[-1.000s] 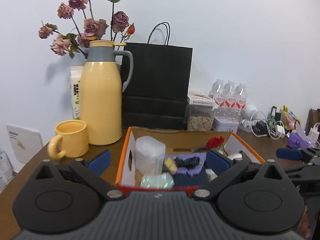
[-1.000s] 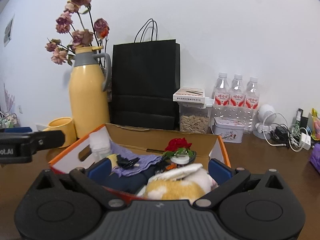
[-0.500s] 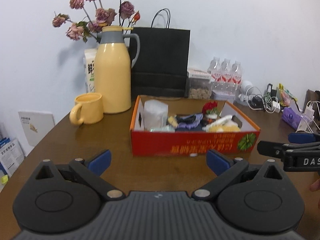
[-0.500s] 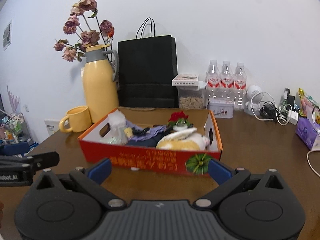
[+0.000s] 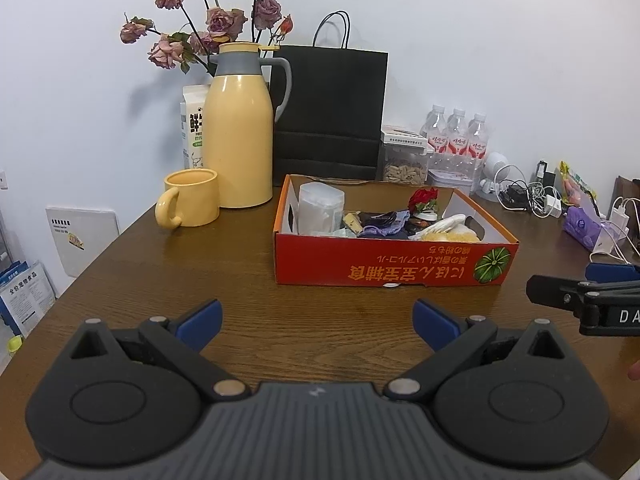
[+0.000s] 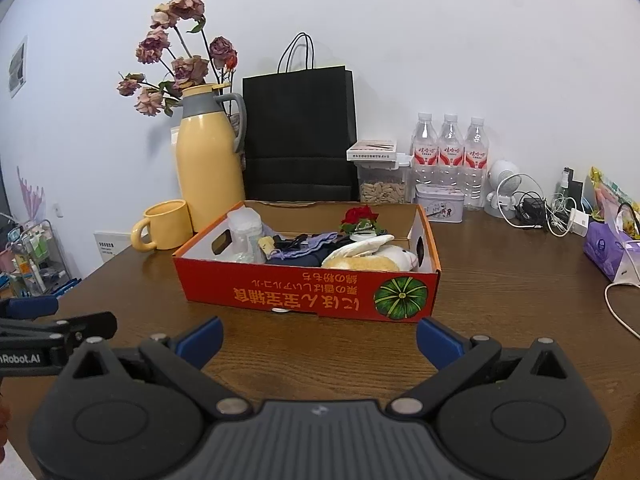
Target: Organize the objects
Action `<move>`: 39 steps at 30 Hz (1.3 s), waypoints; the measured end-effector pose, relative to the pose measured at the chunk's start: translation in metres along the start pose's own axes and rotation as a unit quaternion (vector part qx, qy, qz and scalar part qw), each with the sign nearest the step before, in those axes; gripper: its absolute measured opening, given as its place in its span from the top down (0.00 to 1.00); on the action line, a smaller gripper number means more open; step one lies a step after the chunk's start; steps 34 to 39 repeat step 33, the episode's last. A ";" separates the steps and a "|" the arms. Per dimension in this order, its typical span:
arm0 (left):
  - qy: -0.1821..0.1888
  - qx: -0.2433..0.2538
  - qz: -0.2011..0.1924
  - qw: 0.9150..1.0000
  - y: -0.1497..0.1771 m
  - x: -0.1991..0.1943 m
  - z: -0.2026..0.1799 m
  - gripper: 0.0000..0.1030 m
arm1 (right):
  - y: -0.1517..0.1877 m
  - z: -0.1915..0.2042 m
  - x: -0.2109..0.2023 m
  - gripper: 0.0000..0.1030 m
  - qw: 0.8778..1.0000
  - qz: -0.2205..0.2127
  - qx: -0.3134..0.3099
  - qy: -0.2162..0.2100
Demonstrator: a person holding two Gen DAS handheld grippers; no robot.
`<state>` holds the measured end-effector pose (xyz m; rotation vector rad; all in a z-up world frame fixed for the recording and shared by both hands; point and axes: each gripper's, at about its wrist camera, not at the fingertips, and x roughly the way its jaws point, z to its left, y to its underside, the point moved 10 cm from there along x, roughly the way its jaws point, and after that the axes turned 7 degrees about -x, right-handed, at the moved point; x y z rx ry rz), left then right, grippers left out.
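Note:
A red cardboard box (image 5: 384,268) (image 6: 304,292) sits mid-table, filled with a clear plastic container (image 5: 320,208), a red rose (image 5: 423,197), purple cloth (image 6: 304,242) and a yellow-white plush (image 6: 372,260). My left gripper (image 5: 318,318) hovers open over bare wood, short of the box's front, nothing between its blue fingertips (image 5: 200,318). My right gripper (image 6: 318,338) is likewise open and empty in front of the box; it also shows at the right edge of the left wrist view.
Behind the box stand a yellow thermos (image 5: 239,128), a yellow mug (image 5: 190,198), dried roses (image 5: 208,24), a black paper bag (image 5: 330,112), a seed jar (image 6: 382,180), three water bottles (image 6: 450,152) and tangled chargers (image 6: 540,208). A purple tissue pack (image 6: 604,250) lies right.
Both grippers have pulled back from over the box toward the table's near edge; the box now lies wholly ahead of them. Both stayed open and empty.

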<state>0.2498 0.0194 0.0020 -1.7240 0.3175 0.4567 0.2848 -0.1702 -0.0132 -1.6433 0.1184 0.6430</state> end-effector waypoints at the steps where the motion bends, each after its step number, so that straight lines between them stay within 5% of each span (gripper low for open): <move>1: 0.000 0.000 -0.001 1.000 0.000 -0.001 0.000 0.00 | 0.000 0.000 0.000 0.00 1.000 0.000 0.000 0.000; 39: 0.013 0.011 0.003 1.000 0.001 -0.003 -0.005 0.00 | 0.002 0.002 0.000 0.00 1.000 0.001 -0.002 0.001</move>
